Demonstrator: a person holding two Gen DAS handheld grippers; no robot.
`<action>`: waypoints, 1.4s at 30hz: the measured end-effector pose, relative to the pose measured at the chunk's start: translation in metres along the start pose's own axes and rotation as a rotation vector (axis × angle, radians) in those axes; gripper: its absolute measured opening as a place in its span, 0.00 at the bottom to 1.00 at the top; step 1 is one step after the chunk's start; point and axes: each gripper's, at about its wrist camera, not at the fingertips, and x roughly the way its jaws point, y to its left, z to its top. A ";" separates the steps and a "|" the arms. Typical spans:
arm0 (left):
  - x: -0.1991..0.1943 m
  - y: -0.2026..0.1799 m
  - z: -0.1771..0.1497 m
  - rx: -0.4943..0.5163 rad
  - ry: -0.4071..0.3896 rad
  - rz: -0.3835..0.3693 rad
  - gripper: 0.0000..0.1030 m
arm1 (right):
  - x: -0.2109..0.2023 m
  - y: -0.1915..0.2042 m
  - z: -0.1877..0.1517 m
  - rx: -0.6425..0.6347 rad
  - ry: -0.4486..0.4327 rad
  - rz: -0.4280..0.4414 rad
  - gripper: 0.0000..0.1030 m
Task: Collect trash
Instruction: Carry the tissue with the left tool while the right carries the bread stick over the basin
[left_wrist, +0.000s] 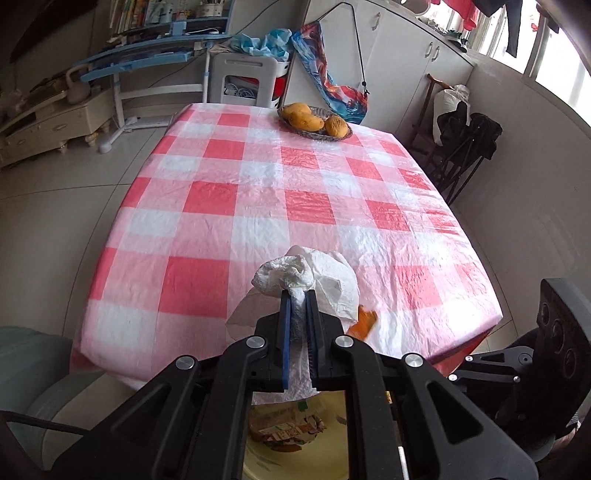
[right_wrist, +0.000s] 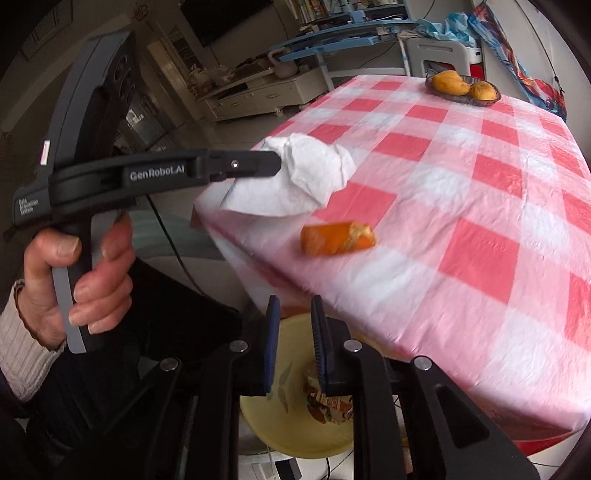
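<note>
My left gripper (left_wrist: 299, 295) is shut on a crumpled white tissue (left_wrist: 306, 277) and holds it above the near edge of the checked table (left_wrist: 258, 192). The tissue also shows in the right wrist view (right_wrist: 303, 177), pinched in the left gripper (right_wrist: 277, 164). An orange peel piece (right_wrist: 338, 238) lies on the cloth near the table edge; in the left wrist view it (left_wrist: 364, 321) peeks out right of the tissue. My right gripper (right_wrist: 294, 306) is open and empty, below the table edge above a yellow trash bin (right_wrist: 295, 432) holding wrappers.
A basket with mangoes (left_wrist: 314, 120) stands at the table's far side, also seen in the right wrist view (right_wrist: 463, 88). The yellow bin (left_wrist: 295, 454) sits under the table's near edge. A folded chair (left_wrist: 461, 147) stands right of the table. Shelves and a cabinet line the far left.
</note>
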 end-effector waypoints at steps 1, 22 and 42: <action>-0.005 0.000 -0.006 0.000 -0.003 0.003 0.08 | 0.002 0.004 -0.002 -0.008 0.008 -0.002 0.17; -0.069 0.046 -0.041 -0.241 -0.154 0.021 0.08 | 0.049 -0.017 0.071 -0.199 0.023 -0.204 0.61; -0.060 0.043 -0.038 -0.236 -0.137 0.004 0.08 | 0.026 0.010 0.034 -0.162 0.020 -0.076 0.46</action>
